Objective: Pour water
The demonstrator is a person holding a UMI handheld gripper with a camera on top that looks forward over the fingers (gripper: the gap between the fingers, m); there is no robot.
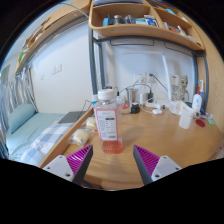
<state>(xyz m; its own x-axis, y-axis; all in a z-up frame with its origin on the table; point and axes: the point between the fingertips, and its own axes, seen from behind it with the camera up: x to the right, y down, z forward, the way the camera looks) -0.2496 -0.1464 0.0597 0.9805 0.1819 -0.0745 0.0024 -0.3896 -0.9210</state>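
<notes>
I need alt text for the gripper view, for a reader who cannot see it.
A clear bottle with pink liquid stands on a wooden desk, just ahead of the open hand-held gripper. A white cup stands farther off, beyond the fingers.

Bottle (108,122) clear, pink liquid, white cap; desk (150,135) tan wood.

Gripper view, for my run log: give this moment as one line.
task: pour water | gripper: open, empty | bottle: upright on desk, just ahead of fingers, pink liquid, capped | not yet grasped
</notes>
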